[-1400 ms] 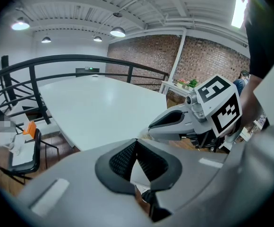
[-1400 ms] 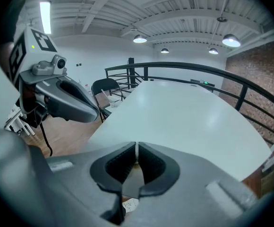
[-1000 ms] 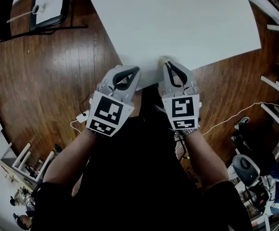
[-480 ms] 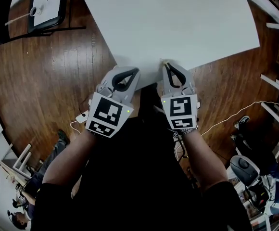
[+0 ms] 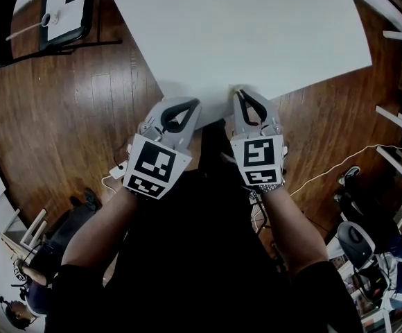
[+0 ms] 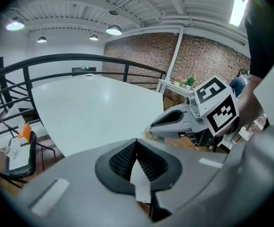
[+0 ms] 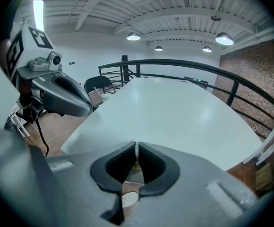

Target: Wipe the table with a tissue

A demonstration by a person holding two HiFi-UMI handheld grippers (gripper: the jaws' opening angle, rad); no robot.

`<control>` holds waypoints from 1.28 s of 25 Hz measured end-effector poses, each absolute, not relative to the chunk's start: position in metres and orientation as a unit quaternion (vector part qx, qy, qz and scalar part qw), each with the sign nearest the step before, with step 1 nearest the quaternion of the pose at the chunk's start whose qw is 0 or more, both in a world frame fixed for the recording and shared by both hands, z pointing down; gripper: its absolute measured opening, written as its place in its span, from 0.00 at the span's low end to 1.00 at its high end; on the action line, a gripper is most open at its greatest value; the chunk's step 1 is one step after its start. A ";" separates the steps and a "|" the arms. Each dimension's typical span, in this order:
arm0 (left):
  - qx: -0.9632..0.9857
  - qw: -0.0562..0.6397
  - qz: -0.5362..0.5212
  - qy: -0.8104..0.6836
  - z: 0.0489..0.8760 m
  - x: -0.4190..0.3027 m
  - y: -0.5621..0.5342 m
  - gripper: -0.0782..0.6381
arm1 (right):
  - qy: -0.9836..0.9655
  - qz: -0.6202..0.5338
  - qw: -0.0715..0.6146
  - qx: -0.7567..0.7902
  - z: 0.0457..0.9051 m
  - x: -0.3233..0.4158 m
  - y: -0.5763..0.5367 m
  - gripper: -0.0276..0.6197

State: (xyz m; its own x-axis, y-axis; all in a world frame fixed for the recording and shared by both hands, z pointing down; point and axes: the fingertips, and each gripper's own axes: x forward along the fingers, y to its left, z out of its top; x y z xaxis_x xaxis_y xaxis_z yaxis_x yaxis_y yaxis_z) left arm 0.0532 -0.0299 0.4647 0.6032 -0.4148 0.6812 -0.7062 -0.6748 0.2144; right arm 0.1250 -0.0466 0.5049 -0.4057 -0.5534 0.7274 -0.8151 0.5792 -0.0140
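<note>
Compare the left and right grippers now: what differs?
The right gripper is shut on a small tissue at its tip; the left gripper is shut on nothing. The right gripper points nearly straight across the table; the left gripper leans in toward the right one. Both are closed and sit at the table's near edge.

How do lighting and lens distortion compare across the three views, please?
Head view: strong fisheye, dark vignetted corners, white table evenly lit without hard shadows. Left gripper view: the ceiling lamp blooms, with a faint reflection on the table. Right gripper view: the railing bows from the wide angle, and the edges darken.
</note>
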 end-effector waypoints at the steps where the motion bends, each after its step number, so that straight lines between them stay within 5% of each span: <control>1: 0.863 0.239 0.305 -0.325 0.464 0.055 -0.029 0.12 | -0.817 0.188 0.348 0.420 0.504 0.128 -0.046 0.05; 32: 0.879 0.196 0.290 -0.323 0.430 0.055 -0.041 0.12 | -0.811 0.172 0.323 0.456 0.455 0.146 -0.046 0.05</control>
